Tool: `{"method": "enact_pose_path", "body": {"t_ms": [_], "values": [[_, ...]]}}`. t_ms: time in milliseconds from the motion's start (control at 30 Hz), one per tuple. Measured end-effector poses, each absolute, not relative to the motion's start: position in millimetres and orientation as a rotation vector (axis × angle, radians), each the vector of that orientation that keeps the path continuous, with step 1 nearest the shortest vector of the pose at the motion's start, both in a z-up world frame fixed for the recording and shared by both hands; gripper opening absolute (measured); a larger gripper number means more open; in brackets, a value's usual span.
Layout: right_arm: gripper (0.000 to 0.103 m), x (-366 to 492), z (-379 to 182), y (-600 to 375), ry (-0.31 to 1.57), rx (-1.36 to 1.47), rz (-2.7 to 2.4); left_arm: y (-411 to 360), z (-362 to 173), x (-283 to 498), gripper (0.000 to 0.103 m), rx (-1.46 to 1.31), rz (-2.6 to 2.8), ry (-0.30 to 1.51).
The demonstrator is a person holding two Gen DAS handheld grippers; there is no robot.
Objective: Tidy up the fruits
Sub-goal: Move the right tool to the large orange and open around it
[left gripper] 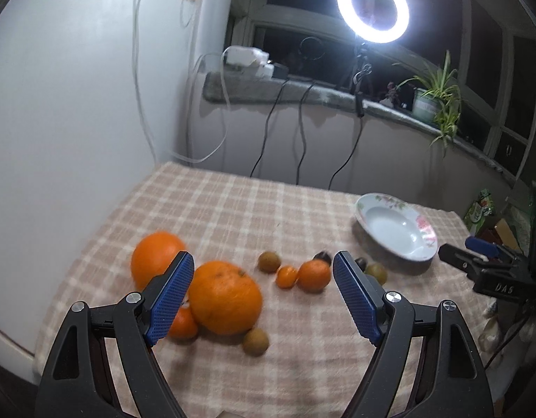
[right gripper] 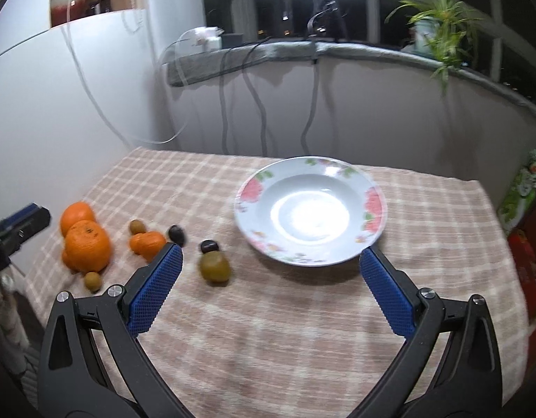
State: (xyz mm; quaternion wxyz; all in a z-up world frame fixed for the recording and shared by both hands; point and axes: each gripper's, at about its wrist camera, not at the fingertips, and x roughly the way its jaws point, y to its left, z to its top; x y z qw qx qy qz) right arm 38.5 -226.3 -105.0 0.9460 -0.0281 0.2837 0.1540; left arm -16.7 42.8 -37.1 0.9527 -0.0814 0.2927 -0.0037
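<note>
Fruit lies on a checked tablecloth (left gripper: 233,205). Two big oranges (left gripper: 226,296) (left gripper: 156,256) sit at the left, with small mandarins (left gripper: 313,275), brown kiwi-like fruits (left gripper: 255,341) and dark chestnuts (right gripper: 209,245) around them. A greenish round fruit (right gripper: 215,267) lies in front of the empty white floral plate (right gripper: 309,210), which also shows in the left wrist view (left gripper: 395,224). My left gripper (left gripper: 262,268) is open above the oranges and holds nothing. My right gripper (right gripper: 271,261) is open and empty, in front of the plate.
A lit ring light (left gripper: 372,7) on a stand, cables and a potted plant (left gripper: 435,97) stand on the sill behind the table. A white wall (left gripper: 76,122) runs along the table's left side. Green packages (right gripper: 522,188) lie beyond the right edge.
</note>
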Motion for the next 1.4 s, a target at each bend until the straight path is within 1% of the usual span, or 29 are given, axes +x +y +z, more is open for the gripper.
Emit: {"method": "enact_pose_path", "body": {"t_ms": [233, 533, 600, 700, 867, 967, 1067, 1133, 1200, 1267, 1400], "values": [[0.103, 51, -112, -197, 0.632, -0.035, 0.447, 64, -58, -25, 0.082, -0.215, 0.029, 0.649], [0.103, 67, -123, -153, 0.732, -0.019, 0.627, 74, -77, -30, 0.074, -0.221, 0.052, 0.694], [0.103, 70, -124, -143, 0.754, -0.009, 0.665, 75, -79, -30, 0.071, -0.222, 0.050, 0.698], [0.100, 75, -127, -131, 0.798, 0.022, 0.724, 75, -81, -27, 0.068, -0.215, 0.040, 0.701], [0.099, 83, -133, -102, 0.857, 0.046, 0.805, 72, -81, -22, 0.067, -0.203, 0.015, 0.704], [0.094, 85, -137, -86, 0.887, 0.049, 0.840, 70, -84, -20, 0.066, -0.194, 0.000, 0.711], [0.093, 89, -143, -71, 0.921, 0.056, 0.879, 68, -87, -17, 0.063, -0.184, -0.007, 0.719], [0.093, 91, -147, -63, 0.950, 0.067, 0.899, 67, -87, -16, 0.062, -0.173, -0.010, 0.719], [0.088, 94, -152, -57, 0.976, 0.085, 0.925, 67, -88, -15, 0.062, -0.169, -0.010, 0.719], [0.086, 98, -157, -53, 1.009, 0.117, 0.948, 69, -89, -14, 0.062, -0.175, -0.012, 0.721], [0.085, 104, -165, -47, 1.056, 0.166, 0.980, 69, -89, -9, 0.062, -0.165, -0.019, 0.719]]}}
